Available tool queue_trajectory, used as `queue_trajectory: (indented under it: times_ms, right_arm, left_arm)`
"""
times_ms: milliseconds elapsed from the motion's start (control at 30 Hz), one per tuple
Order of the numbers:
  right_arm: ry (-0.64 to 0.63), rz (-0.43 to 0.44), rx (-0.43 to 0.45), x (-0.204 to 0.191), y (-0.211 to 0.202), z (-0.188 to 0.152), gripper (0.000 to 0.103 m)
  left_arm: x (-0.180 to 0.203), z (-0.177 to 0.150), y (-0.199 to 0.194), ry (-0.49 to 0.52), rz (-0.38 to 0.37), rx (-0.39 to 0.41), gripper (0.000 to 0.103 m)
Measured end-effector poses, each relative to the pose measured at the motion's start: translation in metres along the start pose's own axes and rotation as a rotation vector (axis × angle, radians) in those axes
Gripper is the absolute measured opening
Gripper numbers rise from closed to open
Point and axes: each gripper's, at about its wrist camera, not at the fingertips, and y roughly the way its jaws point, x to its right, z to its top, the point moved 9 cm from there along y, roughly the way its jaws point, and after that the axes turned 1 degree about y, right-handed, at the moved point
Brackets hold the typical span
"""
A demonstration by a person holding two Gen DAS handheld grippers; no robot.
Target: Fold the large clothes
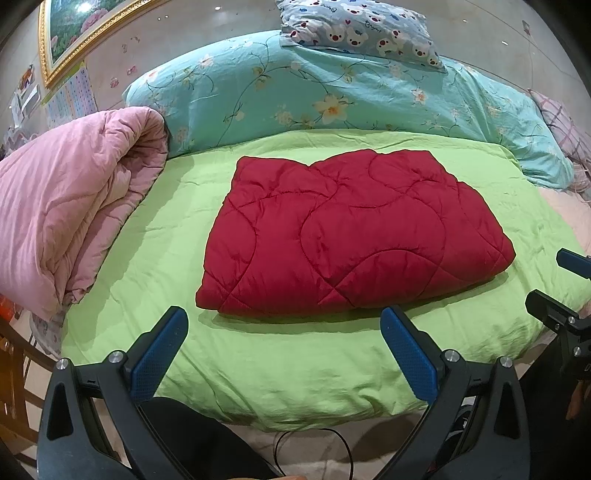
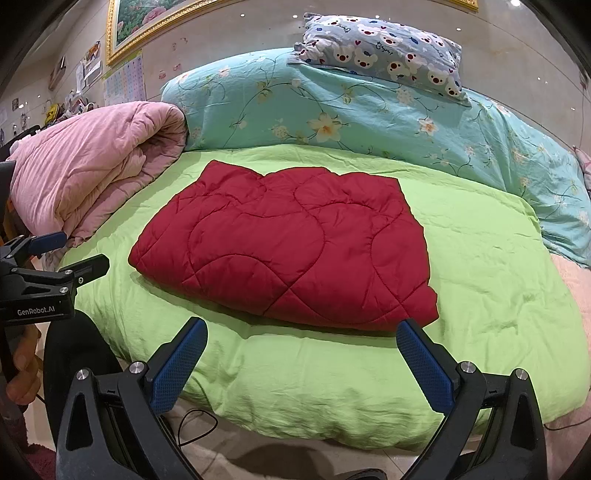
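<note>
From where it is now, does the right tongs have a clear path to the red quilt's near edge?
Probably yes: the right tongs are open, with only bare green sheet before the red quilt.

- Both views bright, colours saturated; light from overhead indoor lamps.
- Ceiling spots mirrored as small white dots on the glossy wall (image 2: 258, 33), 12 o'clock in both views.
- Glare patch on the framed picture (image 1: 79, 9), approx 11 o'clock, left wrist view.
- Soft dark shadow under the near edge of the red quilt (image 1: 351, 236) on the green sheet (image 1: 280, 369), falling toward 6 o'clock.
- Strong fisheye: bed edges bow, black vignette at corners.
- Centre sharp, stitching legible; rim at 9 & 3 o'clock smeared, slightly soft.
</note>
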Motion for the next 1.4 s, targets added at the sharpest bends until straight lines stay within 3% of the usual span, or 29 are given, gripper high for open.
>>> queue_trajectory:
  times_ms: [1400]
  right_arm:
    - [-0.012, 0.013, 0.016, 0.0030, -0.0010, 0.0087, 0.103]
  left_arm:
    - [0.0000, 0.0082, -0.0018, 0.007, 0.006, 0.021, 0.103]
